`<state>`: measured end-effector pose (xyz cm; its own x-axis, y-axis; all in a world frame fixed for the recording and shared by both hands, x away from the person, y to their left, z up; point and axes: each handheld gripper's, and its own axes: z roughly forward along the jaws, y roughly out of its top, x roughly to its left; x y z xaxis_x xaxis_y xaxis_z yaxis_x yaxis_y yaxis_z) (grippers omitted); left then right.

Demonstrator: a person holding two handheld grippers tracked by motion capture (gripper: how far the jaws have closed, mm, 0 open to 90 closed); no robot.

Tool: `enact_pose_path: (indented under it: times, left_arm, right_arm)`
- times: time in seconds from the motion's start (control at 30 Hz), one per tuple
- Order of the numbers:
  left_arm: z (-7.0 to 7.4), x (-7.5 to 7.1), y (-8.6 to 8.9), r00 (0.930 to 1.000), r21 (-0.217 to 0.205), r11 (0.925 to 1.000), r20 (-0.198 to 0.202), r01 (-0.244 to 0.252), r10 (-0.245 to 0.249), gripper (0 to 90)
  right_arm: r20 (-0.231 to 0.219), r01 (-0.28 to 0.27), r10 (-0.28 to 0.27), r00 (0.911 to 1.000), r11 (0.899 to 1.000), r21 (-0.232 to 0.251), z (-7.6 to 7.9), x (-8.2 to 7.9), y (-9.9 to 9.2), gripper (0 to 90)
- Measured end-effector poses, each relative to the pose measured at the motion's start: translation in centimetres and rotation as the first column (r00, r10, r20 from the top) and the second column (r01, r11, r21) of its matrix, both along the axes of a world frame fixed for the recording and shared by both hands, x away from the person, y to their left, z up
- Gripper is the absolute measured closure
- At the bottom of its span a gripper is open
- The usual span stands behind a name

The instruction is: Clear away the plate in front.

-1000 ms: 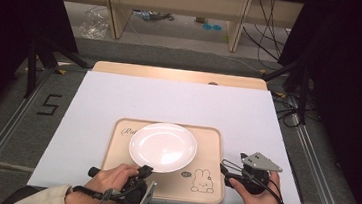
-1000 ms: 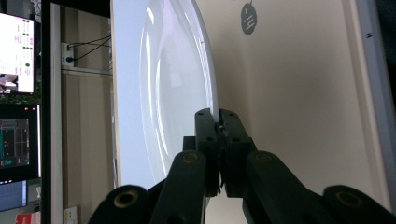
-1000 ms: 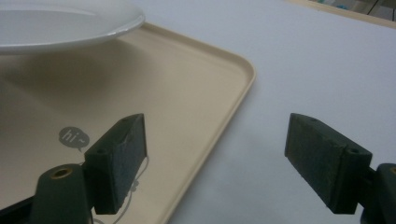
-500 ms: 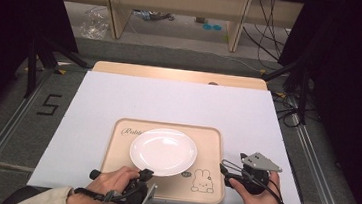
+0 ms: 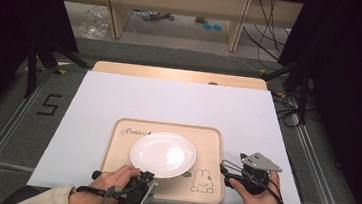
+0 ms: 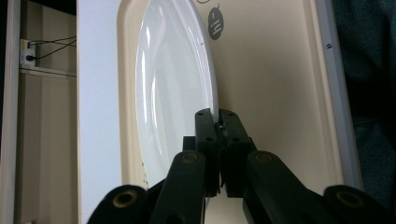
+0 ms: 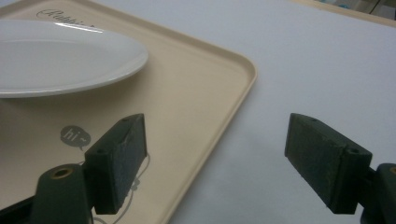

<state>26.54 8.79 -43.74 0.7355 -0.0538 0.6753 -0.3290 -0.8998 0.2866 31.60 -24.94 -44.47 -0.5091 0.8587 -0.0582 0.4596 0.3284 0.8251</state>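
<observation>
White table top [image 5: 178,107]: largest surface, carries everything below. Landmark for places: the beige tray.

Beige tray [image 5: 210,150]: lies flat on the table top, near its front edge, roughly centred. Script lettering at its far left corner, a rabbit drawing [image 5: 202,180] at its near right corner, a grey "hi" speech bubble [image 7: 74,136] beside the rabbit.

White plate [image 5: 163,154]: sits on the tray, left of the tray's centre, empty, glossy. Its near rim reaches toward the tray's front left edge. In the left gripper view the plate [image 6: 173,88] appears edge-on because the camera is rolled.

Right gripper [image 5: 226,170]: held by the right hand [image 5: 258,202] just off the tray's right front corner, over the bare table top. Jaws stand wide apart, one pad over the tray's corner, the other over the table; nothing between them, right gripper [image 7: 215,154].

Left gripper [image 6: 217,122]: held by the left hand [image 5: 111,180] at the tray's front left edge. Jaws closed nearly together, clamped on the thin near rim of the plate.
</observation>
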Motion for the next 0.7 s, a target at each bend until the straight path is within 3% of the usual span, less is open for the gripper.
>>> enact_pose_path:
  times: [0.2,0.33,0.4,0.43,0.57,0.7]
  left_arm:
    - [-0.2,0.4,0.2,0.9979,-0.029,0.9995,-0.063,0.012,-0.013,86.5]
    - [-1.0,0.8,0.3,0.9889,-0.039,0.9992,-0.148,0.005,-0.011,83.8]
    - [-1.2,0.9,0.3,0.9880,-0.050,0.9987,-0.154,0.003,-0.011,83.0]
    - [-1.3,1.1,0.3,0.9829,-0.050,0.9987,-0.184,-0.005,-0.004,82.3]
    - [-1.4,1.4,0.4,0.9758,-0.065,0.9978,-0.218,-0.011,-0.003,80.6]
    - [-1.6,1.7,0.6,0.9558,-0.082,0.9965,-0.294,-0.018,-0.007,76.2]
  right_arm:
    - [-0.004,0.002,-0.002,1.0000,1.000,-0.003,0.0,0.0,0.0,21.9]
    - [-0.005,0.002,-0.002,1.0000,1.000,-0.003,0.0,-0.1,0.0,21.9]
    - [0.001,-0.001,0.001,1.0000,1.000,0.001,0.0,0.0,0.0,21.8]
    - [-0.009,0.006,-0.006,0.9999,1.000,-0.002,0.0,-0.1,0.0,21.9]
    - [-0.010,0.005,-0.005,0.9999,1.000,-0.003,0.1,-0.1,0.0,21.8]
    - [-0.010,0.005,-0.005,0.9999,1.000,-0.002,0.0,-0.1,0.0,21.8]
